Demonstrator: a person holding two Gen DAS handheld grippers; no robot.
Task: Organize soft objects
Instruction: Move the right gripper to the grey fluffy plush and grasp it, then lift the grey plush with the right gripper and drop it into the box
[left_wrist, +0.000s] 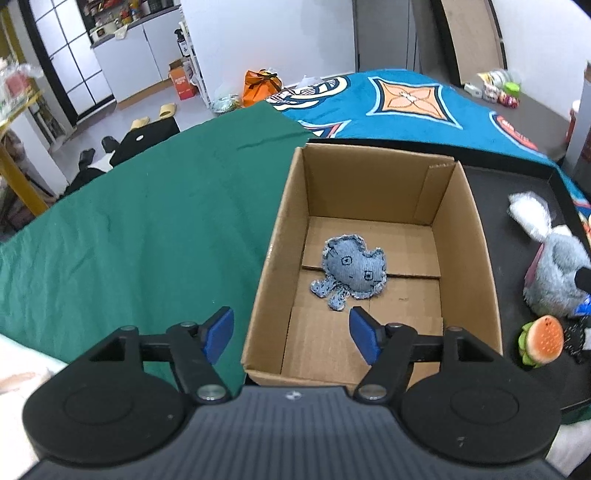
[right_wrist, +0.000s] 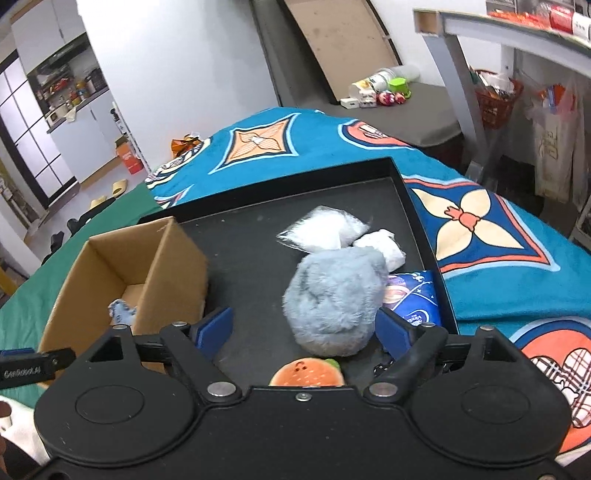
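An open cardboard box (left_wrist: 461, 221) stands on the left end of a black tray (left_wrist: 509, 192). A blue denim soft toy (left_wrist: 351, 269) lies flat on the box floor. My left gripper (left_wrist: 291, 321) hovers open over the box's near edge, with nothing between its pads. In the right wrist view, a grey plush rabbit (right_wrist: 332, 295) lies on the tray (right_wrist: 258, 236). My right gripper (right_wrist: 304, 321) is open around its near end; the right pad is close to the fur and the left pad is clear of it. A burger plush (right_wrist: 308, 373) sits just below the jaws.
A clear bag of white stuffing (right_wrist: 321, 229), a white bundle (right_wrist: 384, 247) and a blue packet (right_wrist: 417, 295) lie behind and beside the rabbit. A green cloth (left_wrist: 147, 221) lies left of the box, and a blue patterned blanket (right_wrist: 498, 229) surrounds the tray. The tray has a raised rim.
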